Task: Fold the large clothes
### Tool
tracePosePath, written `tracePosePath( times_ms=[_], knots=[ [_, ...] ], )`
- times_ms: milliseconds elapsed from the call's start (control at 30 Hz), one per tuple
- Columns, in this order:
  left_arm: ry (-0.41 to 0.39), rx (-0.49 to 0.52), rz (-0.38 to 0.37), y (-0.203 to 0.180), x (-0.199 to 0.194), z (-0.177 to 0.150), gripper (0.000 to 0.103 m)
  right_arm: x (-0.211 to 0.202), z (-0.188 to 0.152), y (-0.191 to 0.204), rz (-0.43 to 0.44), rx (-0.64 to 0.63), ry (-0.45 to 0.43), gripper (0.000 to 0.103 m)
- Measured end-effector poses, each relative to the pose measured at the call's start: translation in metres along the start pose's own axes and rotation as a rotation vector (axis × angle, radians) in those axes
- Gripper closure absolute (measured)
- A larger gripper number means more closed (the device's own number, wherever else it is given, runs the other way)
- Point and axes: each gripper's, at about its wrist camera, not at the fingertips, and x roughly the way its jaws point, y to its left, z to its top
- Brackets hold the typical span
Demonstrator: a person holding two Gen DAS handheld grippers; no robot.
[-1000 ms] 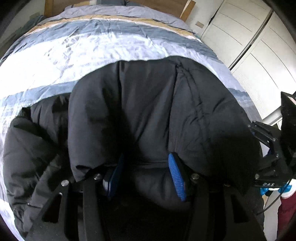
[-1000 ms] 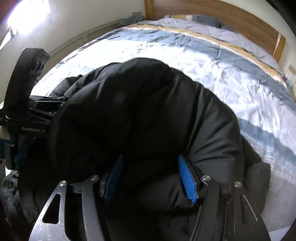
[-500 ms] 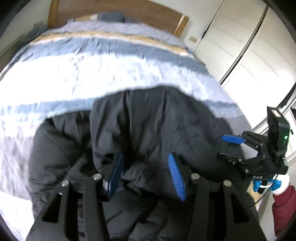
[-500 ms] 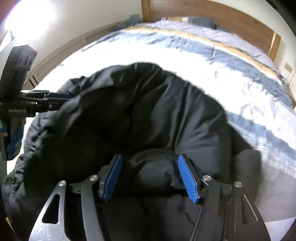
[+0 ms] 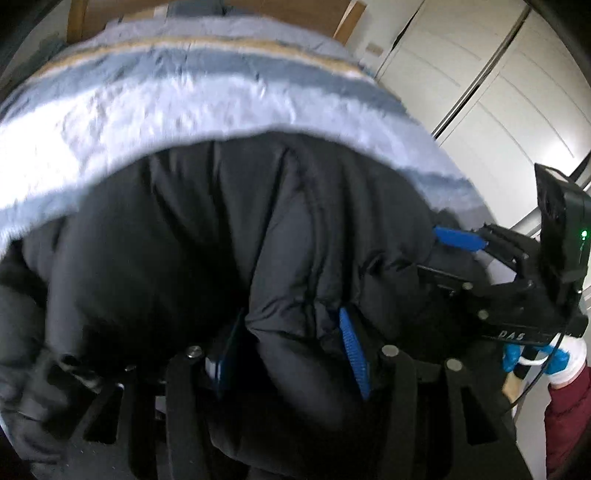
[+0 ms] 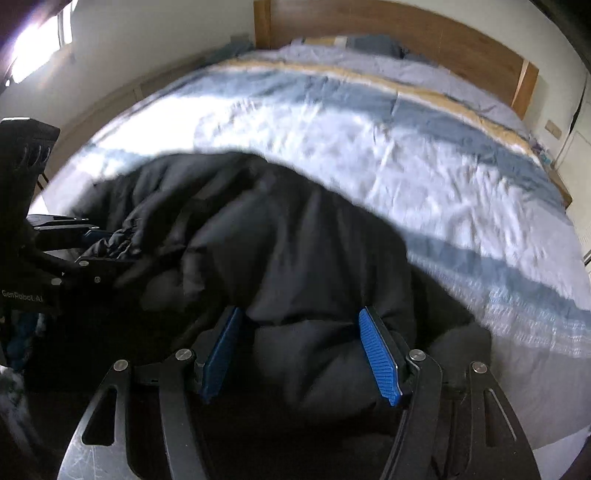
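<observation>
While both jaws pinch it, black puffy jacket [image 5: 229, 236] lies bunched, creased on striped duvet [image 6: 369, 155].

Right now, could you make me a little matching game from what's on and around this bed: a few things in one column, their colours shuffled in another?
Things:
1. jacket
2. headboard
3. person's sleeve
4. wardrobe doors

Colours:
A. dark red
B. white
C. black
D. wood brown

Pairs: 1-C, 2-D, 3-A, 4-B
</observation>
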Motion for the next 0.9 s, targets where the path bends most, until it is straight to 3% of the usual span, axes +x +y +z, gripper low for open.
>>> tracePosePath(
  times_ms=[100, 300, 467, 600, 700, 833, 900],
  knots=[
    [0.013, -0.023, -0.005, 0.009, 0.016, -0.009, 0.055, 0.019, -0.015, -0.004, 0.01, 0.001, 0.037, 0.036],
    [0.027, 0.011, 0.056, 0.004, 0.029, -0.011, 0.055, 0.046, -0.021, 0.001, -0.029, -0.004, 0.075, 0.033],
    [-0.074, 0.021, 0.049, 0.001, -0.017, -0.016, 0.054, 0.021, -0.021, 0.004, -0.029, 0.008, 0.032, 0.034],
    [-0.164, 0.03, 0.122, 0.013, -0.055, -0.011, 0.054, -0.013, -0.02, 0.013, -0.003, 0.005, -0.039, 0.034],
    [-0.123, 0.001, 0.141, 0.027, -0.047, -0.01, 0.051, -0.023, -0.022, 0.025, 0.04, 0.007, -0.069, 0.034],
    [-0.02, 0.027, 0.137, 0.023, -0.012, -0.022, 0.046, 0.003, -0.033, 0.046, 0.035, -0.041, 0.012, 0.033],
    [-0.008, 0.032, 0.157, 0.019, -0.003, -0.024, 0.044, 0.013, -0.037, 0.049, 0.017, -0.044, 0.039, 0.033]
  ],
)
